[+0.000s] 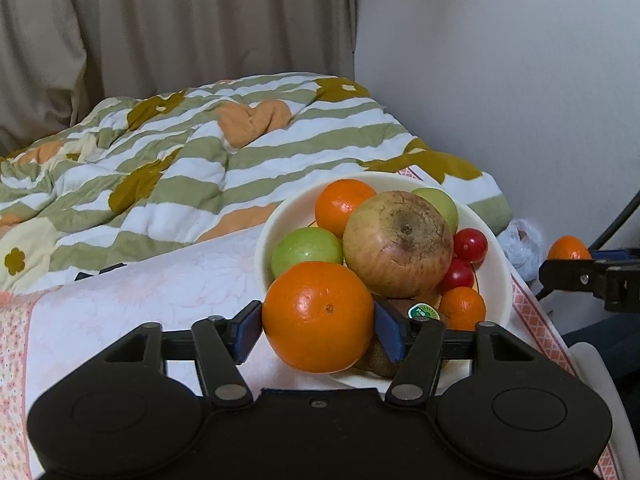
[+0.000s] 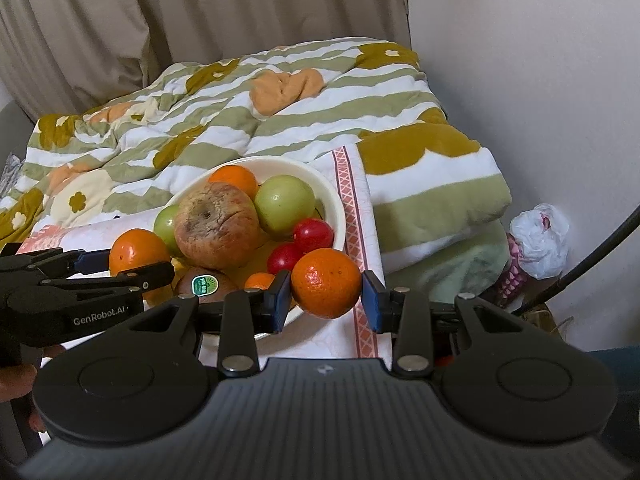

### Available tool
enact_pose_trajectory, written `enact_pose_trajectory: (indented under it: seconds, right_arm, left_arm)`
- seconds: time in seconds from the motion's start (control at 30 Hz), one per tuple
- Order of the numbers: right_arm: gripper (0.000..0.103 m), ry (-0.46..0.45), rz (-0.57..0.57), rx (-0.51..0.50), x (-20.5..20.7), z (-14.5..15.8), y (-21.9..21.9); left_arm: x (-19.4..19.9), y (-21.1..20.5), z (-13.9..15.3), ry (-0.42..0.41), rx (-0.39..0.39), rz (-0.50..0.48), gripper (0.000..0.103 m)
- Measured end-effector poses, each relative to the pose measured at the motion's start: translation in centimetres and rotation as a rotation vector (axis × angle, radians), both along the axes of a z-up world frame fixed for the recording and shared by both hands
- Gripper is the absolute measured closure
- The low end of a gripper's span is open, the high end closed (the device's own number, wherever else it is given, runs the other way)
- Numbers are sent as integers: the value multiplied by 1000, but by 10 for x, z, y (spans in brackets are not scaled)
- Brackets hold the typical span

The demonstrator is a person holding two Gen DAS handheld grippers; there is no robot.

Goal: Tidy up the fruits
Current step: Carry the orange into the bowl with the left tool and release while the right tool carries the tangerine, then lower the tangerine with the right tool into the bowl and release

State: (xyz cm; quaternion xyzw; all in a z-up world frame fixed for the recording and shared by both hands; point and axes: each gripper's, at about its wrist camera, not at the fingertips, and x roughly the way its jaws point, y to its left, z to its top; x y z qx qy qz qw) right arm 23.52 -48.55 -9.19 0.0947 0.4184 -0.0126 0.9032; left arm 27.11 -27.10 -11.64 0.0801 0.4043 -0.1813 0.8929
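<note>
Both grippers (image 1: 319,326) (image 2: 325,295) apparently clamp oranges (image 1: 319,317) (image 2: 326,283)

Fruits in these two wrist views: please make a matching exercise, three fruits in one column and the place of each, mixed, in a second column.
Column one:
1. large orange
2. small orange
3. brownish apple

Column two:
A. on top of the pile in the white bowl
B. between the fingers of the left tool
C. between the fingers of the right tool

Pairs: 1-B, 2-C, 3-A
</note>
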Motion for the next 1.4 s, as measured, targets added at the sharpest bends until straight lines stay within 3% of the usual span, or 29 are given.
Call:
enact_pose_trajectory:
  seconds: [0.07,0.4,1.03,1.13,1.17,1.23,1.4]
  right_arm:
    - [50,-2,0,-2,0,1,0]
    - [50,-5,46,4,7,1,4]
    - [49,-28,180,5,32,-31,9]
    - [39,-55,204,13,30,-29,9]
    - [23,-59,214,10,29,-28,9]
    - [3,-80,207,-4,26,-24,10]
    - [0,-100,210,-9,15,-16,14]
  left_arm:
    - [-3,2,5,-24,-2,9,4]
    - [-21,23,25,-43,-14,77,4]
    - [-63,52,30,-46,-7,256,4]
    - [-69,55,33,-57,-1,283,4]
    - [-72,56,34,-61,1,290,4]
    - [-76,59,36,-67,3,303,4]
    - [-86,69,45,-85,1,327,4]
